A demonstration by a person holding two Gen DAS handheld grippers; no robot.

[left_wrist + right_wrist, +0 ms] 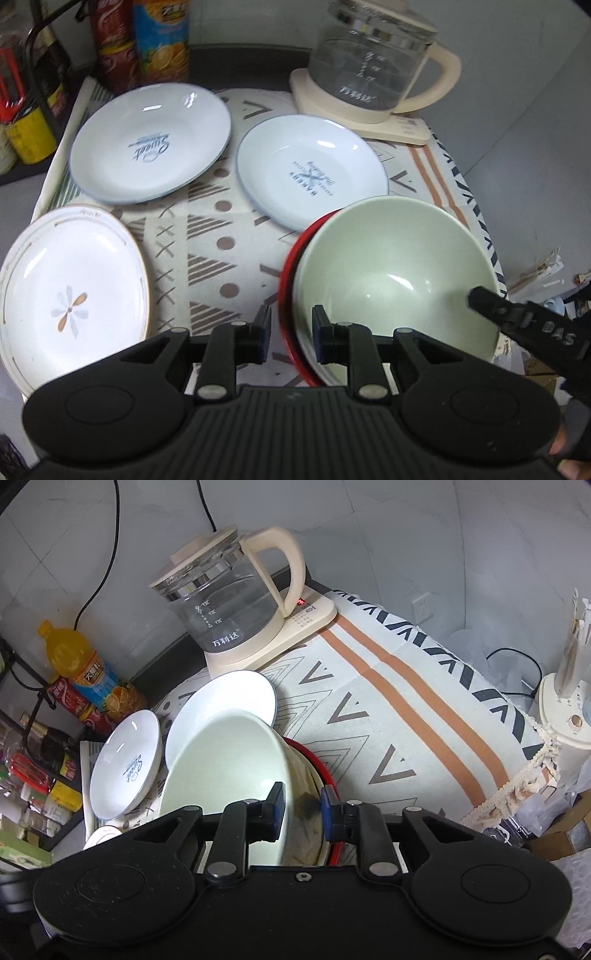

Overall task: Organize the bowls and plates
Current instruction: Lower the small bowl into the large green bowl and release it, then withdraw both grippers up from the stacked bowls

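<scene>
Nesting green bowl in red bowl at table's five o'clock | left gripper straddles both rims, contact unclear | right gripper pinches green bowl's wall | next: release gently, then plates gathered.

Left wrist camera sits just behind its own tongs, looking steeply down and forward over the bench, close above the pale green bowl at lower right. Plates fan out ahead, the kettle at the far edge. Right wrist camera, also right behind its tongs, tilts less steeply and looks in from the bench's other side, the same bowl hard up against the lens. Both views share that bowl, the "Sweet" plate, the kettle and the patterned cloth.
</scene>
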